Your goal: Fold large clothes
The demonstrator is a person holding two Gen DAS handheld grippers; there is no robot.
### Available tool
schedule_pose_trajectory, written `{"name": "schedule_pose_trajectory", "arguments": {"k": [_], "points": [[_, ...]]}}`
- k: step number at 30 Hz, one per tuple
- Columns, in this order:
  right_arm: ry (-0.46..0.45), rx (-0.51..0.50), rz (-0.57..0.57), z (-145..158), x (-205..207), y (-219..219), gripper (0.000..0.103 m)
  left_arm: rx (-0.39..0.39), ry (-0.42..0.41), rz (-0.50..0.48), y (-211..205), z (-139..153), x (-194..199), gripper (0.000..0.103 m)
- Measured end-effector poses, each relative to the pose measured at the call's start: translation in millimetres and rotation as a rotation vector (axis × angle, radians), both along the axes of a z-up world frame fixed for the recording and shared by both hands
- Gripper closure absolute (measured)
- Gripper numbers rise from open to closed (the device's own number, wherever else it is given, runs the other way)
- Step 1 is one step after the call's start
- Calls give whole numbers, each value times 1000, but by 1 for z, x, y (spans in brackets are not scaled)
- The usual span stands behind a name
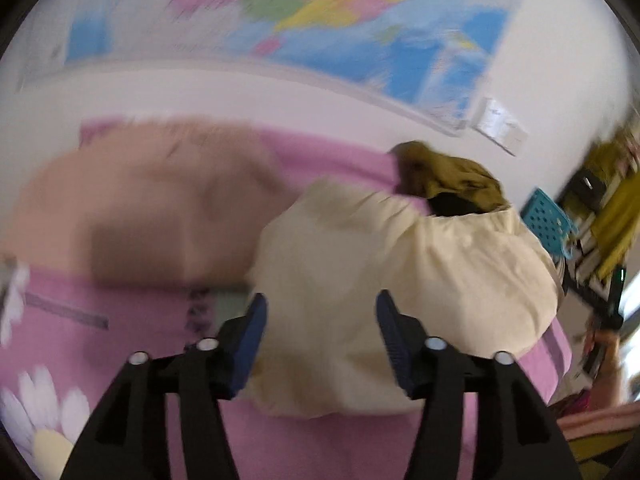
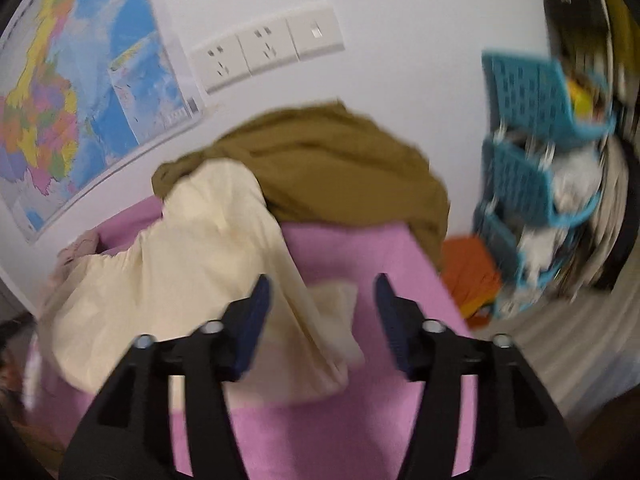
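A cream garment [image 1: 384,272] lies bunched on the pink bed cover [image 1: 120,344]; in the right wrist view the same cream garment [image 2: 192,272] spreads to the left with a folded flap near the middle. An olive-brown garment [image 2: 328,168] is heaped behind it against the wall, and shows as an olive-brown heap [image 1: 452,176] in the left wrist view. My left gripper [image 1: 320,332] hovers over the cream cloth with its jaws apart and nothing pinched. My right gripper [image 2: 322,316] is open above the cream flap, its blue pads clear of the cloth.
A blurred peach-coloured pile [image 1: 152,208] lies left on the bed. A wall map [image 2: 80,92] and wall sockets [image 2: 264,56] are behind. Blue plastic baskets [image 2: 536,160] stand stacked at the right, with an orange item [image 2: 472,272] on the floor beside the bed's edge.
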State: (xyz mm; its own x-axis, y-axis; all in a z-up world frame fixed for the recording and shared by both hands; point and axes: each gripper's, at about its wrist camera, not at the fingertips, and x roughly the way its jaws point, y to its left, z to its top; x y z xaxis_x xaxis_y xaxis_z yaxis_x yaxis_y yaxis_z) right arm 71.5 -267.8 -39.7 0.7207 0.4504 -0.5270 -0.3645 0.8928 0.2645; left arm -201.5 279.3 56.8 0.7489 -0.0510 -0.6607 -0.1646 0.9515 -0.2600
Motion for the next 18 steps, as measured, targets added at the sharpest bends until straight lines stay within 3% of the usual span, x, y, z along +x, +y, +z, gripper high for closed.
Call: {"name": "schedule_pose_trajectory", "arguments": {"k": [3,5,10,12,13,14,16,17,18], "points": [[-90,-15,73,14,-6,25,43,44,-26,-116,-33,9,20,35],[-114,-12,193,18,-11,55,43,9,0,-208,-55,0,43,32],[-54,-112,383,-1,1,131,36,-33,108,-288,-85,-36,86,32],[-20,-136,431,-14,9,151,36,28,140,-263,-92,-48,92,40],[-11,-156,432,-19,12,158,39,44,162,-253,-94,-54,97,49],[0,-169,438,-24,16,165,54,44,185,-248,-94,-59,101,60],[18,-168,444,-28,25,173,74,55,205,-236,-93,-65,105,76],[24,-154,441,-27,29,173,94,65,198,-224,-93,-66,107,90],[46,-95,450,-23,35,169,96,73,197,-209,-92,-65,111,98]]}}
